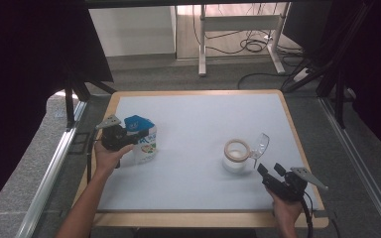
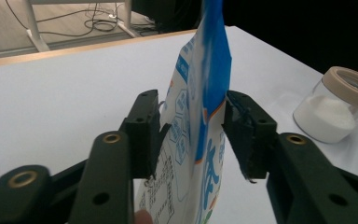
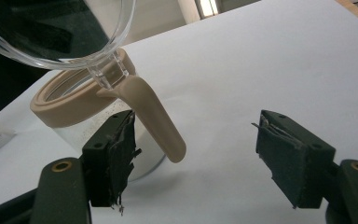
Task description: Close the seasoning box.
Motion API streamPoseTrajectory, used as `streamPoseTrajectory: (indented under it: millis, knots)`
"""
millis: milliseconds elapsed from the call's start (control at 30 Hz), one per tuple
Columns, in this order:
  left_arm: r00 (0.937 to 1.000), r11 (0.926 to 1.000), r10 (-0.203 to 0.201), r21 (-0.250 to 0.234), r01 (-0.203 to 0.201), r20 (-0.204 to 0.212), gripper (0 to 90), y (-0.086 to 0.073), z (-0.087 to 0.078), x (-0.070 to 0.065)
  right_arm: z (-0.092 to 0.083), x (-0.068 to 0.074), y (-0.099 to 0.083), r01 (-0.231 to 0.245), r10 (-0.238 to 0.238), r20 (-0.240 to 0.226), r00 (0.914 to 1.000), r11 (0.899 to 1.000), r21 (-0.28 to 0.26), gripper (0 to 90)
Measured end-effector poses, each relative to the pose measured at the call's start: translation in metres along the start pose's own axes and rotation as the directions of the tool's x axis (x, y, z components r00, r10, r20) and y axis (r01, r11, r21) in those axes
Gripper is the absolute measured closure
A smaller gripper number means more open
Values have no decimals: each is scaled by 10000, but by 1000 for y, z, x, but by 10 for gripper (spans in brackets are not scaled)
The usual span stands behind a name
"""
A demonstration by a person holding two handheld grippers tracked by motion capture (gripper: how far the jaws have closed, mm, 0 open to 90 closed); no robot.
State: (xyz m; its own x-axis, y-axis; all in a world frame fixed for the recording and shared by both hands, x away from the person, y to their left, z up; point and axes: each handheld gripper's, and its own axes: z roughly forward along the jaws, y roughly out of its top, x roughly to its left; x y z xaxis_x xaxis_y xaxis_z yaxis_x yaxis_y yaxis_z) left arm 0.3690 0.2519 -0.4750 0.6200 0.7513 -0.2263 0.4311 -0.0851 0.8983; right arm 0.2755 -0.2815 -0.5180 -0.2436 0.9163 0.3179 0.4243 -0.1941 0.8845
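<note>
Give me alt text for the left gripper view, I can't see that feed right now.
A blue and white pouch stands upright between the left gripper's two black jaws, which sit close on either side with a sliver of gap at the right one. Behind it, a glass jar with a tan rim, part full of white powder, stands on the white table.

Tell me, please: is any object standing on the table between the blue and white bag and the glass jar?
Nothing visible does. In the high view, the bag stands at the left gripper, the jar stands near the right gripper, and the white table between bag and jar is bare.
</note>
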Motion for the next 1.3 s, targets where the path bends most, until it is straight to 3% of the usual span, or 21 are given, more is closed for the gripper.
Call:
streamPoseTrajectory:
  millis: [267, 333, 433, 500, 567, 700, 867, 1300]
  knots:
    - [10000, 9991, -23, 427, 24, -30, 422, -7, -2, -1, -5, -2, 5, 67, -65, 70, 10000, 9998, -192, 306]
    - [10000, 9986, -70, 519, 71, -29, 404, -10, -2, 0, -7, -4, 8, 226, -224, 48, 9997, 9991, -358, 394]
    - [9999, 9978, -126, 653, 130, -65, 383, -13, -1, 0, -11, -7, 14, 595, -605, -206, 9980, 9972, -461, 674]
    - [9997, 9973, -238, 699, 234, 44, 372, -15, -2, 0, -13, -7, 18, 802, -825, -385, 9958, 9951, -581, 802]
    - [9996, 9967, -274, 764, 274, -4, 361, -18, -2, 1, -15, -7, 22, 1065, -1095, -430, 9931, 9921, -670, 881]
    - [9996, 9955, -193, 923, 210, -195, 348, -22, -2, -1, -18, -3, 32, 1485, -1532, -505, 9869, 9850, -875, 897]
    - [9993, 9952, -262, 932, 285, -266, 344, -28, -4, -1, -17, 5, 44, 1646, -1726, -640, 9829, 9798, -1137, 897]
    - [9988, 9918, -389, 1206, 421, -287, 337, -40, -4, 2, -11, 12, 50, 1623, -1731, -885, 9809, 9797, -1178, 897]
